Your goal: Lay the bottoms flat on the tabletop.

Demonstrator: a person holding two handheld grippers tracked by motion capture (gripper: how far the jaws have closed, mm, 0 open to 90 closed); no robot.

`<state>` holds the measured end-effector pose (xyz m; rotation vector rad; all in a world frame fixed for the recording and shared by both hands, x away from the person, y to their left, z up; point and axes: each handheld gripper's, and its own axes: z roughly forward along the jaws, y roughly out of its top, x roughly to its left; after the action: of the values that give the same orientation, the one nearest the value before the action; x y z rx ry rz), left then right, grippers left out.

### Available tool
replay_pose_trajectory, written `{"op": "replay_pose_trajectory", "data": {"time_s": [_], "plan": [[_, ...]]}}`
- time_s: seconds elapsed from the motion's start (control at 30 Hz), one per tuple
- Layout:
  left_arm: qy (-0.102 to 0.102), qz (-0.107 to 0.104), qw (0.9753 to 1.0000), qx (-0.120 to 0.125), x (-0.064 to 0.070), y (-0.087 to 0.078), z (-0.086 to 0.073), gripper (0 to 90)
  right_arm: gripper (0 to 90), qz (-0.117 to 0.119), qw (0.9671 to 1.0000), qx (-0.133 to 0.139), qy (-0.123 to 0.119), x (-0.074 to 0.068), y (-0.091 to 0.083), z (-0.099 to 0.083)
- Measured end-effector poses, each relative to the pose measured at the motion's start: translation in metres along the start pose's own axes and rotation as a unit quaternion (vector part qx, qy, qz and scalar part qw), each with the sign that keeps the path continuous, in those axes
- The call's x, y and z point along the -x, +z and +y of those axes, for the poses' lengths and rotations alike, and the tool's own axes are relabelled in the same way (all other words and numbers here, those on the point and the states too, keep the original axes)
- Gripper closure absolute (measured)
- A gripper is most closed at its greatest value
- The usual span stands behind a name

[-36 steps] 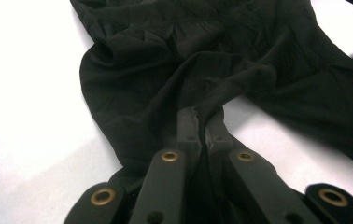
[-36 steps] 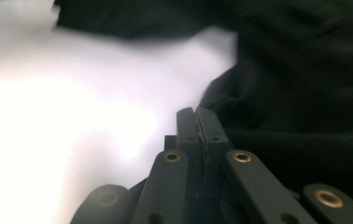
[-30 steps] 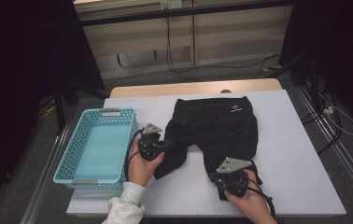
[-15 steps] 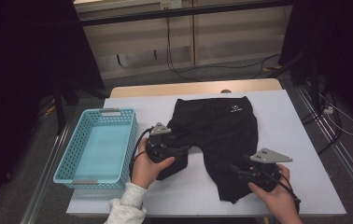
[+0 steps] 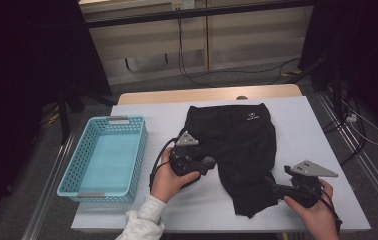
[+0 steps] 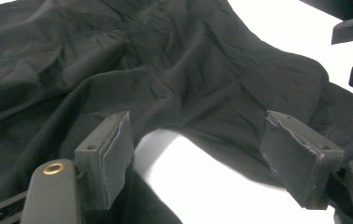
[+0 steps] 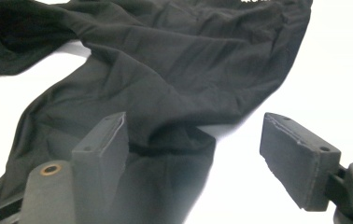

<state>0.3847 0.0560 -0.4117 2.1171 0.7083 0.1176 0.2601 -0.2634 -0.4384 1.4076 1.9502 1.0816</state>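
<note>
A pair of black shorts (image 5: 237,145) lies flat on the white table (image 5: 322,150), waistband at the far side, legs toward me. My left gripper (image 5: 211,163) sits at the crotch beside the left leg. It is open, with the cloth (image 6: 174,79) spread past its tips and bare table between its jaws. My right gripper (image 5: 273,189) rests at the hem of the right leg (image 5: 249,200). It is open too, and the black cloth (image 7: 165,70) lies under its left jaw.
A turquoise plastic basket (image 5: 92,194) stands empty on the table's left part. The table's front edge is close below both hands. Cables lie on the floor beyond the table.
My right gripper has moved to the right along the front of the table. The shorts' right leg now lies stretched out toward the front edge. My left gripper has shifted slightly right.
</note>
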Motion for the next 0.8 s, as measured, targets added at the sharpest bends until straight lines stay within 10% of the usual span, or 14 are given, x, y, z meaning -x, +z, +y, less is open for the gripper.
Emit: {"op": "replay_pose_trajectory", "data": {"time_s": [0.8], "plan": [[0.031,-0.031,0.9978,-0.05,0.032,0.047,-0.018,51.6,20.8,-0.007,0.9999,-0.009,0.008,0.006,-0.001,-0.007]]}}
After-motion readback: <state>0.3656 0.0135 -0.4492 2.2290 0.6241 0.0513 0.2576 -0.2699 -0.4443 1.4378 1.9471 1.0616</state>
